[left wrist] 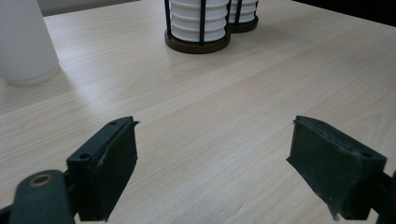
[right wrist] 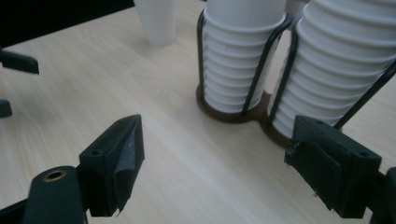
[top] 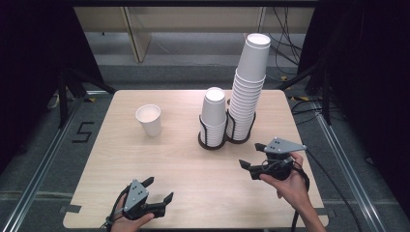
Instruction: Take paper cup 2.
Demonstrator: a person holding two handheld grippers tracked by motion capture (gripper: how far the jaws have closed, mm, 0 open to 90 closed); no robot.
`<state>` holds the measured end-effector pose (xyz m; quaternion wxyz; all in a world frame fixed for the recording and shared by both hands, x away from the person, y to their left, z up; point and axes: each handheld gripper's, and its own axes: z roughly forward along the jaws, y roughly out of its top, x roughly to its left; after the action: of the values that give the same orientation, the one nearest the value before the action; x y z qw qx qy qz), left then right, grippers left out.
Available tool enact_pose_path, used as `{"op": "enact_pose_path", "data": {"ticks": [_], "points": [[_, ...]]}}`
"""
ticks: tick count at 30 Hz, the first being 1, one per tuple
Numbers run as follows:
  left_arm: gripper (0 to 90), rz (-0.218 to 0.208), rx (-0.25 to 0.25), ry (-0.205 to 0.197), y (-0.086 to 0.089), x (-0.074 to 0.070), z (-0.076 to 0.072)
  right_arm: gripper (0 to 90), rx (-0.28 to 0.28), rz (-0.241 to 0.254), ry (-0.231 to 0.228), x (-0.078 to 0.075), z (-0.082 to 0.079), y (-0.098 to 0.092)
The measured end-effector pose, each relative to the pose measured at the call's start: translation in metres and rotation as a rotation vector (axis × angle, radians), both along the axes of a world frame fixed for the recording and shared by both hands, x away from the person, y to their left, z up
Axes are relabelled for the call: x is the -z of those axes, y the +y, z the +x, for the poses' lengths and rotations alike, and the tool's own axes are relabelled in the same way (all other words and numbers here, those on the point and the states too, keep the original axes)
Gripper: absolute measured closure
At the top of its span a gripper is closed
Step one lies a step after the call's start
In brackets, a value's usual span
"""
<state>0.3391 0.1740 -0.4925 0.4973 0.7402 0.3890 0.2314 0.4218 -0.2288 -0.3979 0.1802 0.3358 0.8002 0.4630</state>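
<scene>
A single white paper cup [top: 149, 119] stands upright on the left half of the wooden table [top: 193, 179]. Two stacks of white cups sit in a black wire holder [top: 212, 143]: a short stack [top: 213, 113] and, to its right, a tall stack [top: 249, 82]. My left gripper [top: 160, 187] rests low near the front edge, open, with bare wood between its jaws [left wrist: 212, 135]. My right gripper [top: 249, 155] is held above the table in front of the holder, open and holding nothing. In the right gripper view [right wrist: 215, 135] the short stack [right wrist: 238, 56] and tall stack [right wrist: 336, 65] stand just beyond it.
In the left gripper view the single cup [left wrist: 23, 42] is at far left and the holder's base [left wrist: 197, 45] far ahead. Dark curtains and metal floor rails flank the table. Cables lie on the floor at the back right.
</scene>
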Motion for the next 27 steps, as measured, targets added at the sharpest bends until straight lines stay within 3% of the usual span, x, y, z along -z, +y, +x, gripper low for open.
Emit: {"op": "enact_pose_path", "data": {"ticks": [1,4,8,12,14,17,27], "points": [[14.4,-0.002,-0.001,0.003,0.0,0.0,0.0,19.2,-0.011,-0.005,-0.022,-0.004,0.003,-0.003],[14.4,-0.014,0.001,0.004,0.001,0.0,0.001,18.7,0.022,0.038,-0.019,-0.017,0.006,-0.008],[14.4,-0.012,0.0,0.008,0.001,0.001,0.002,18.1,0.053,0.08,-0.076,-0.034,0.017,-0.016],[14.4,-0.009,0.0,0.006,0.001,0.001,0.003,17.2,0.086,0.124,-0.095,-0.053,0.029,-0.023],[14.3,-0.008,-0.001,0.008,0.001,0.001,0.003,16.5,0.101,0.138,-0.084,-0.062,0.034,-0.024],[14.4,-0.005,0.006,0.006,0.001,0.002,0.005,15.9,0.121,0.121,-0.117,-0.075,0.044,-0.026],[14.4,0.002,0.029,0.008,-0.003,0.004,0.004,15.7,0.186,0.138,-0.124,-0.109,0.075,-0.025]]}}
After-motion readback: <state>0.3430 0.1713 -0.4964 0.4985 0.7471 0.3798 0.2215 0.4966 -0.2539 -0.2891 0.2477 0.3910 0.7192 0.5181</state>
